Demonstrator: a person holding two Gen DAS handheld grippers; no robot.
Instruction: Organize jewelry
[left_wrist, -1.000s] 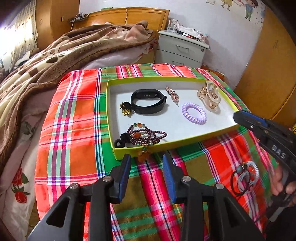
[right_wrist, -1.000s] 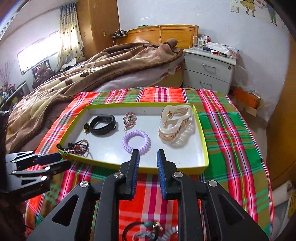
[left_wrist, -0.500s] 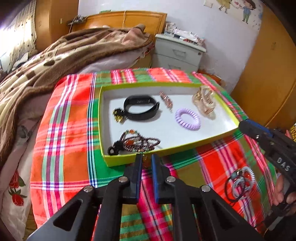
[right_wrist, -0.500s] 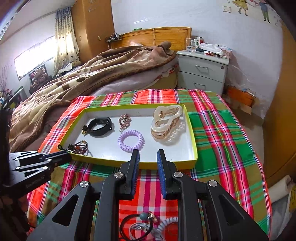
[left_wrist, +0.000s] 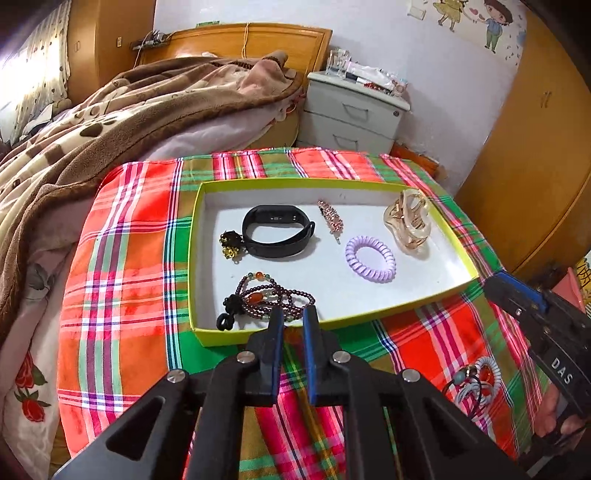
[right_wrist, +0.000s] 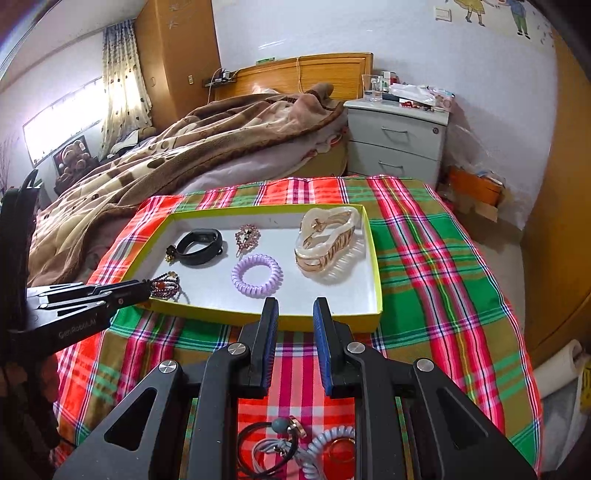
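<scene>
A yellow-green tray (left_wrist: 334, 325) (right_wrist: 376, 258) on the plaid cloth holds a black band (left_wrist: 277, 230) (right_wrist: 200, 241), a jewelled clip (left_wrist: 331, 217) (right_wrist: 246, 235), a purple coil tie (left_wrist: 370, 259) (right_wrist: 257, 275), a gold claw clip (left_wrist: 406, 221) (right_wrist: 327, 243) and a dark bead bracelet (left_wrist: 273, 297) (right_wrist: 167, 284). My left gripper (left_wrist: 293, 314) (right_wrist: 142, 286) is nearly shut at the tray's near rim, by the bracelet; I cannot tell if it pinches it. My right gripper (right_wrist: 294, 306) (left_wrist: 496, 282) is open and empty before the tray. A pile of hair ties (right_wrist: 295, 443) (left_wrist: 472, 384) lies beneath it.
A bed with a brown blanket (left_wrist: 110, 122) lies to the left. A white nightstand (right_wrist: 395, 136) stands behind the table. Wooden wardrobe doors (left_wrist: 535, 155) rise on the right. The plaid cloth (right_wrist: 443, 266) reaches the table edges.
My left gripper's fingers have closed from wide open to a narrow gap and moved forward to the tray's near rim. My right gripper has opened a little and drawn back slightly.
</scene>
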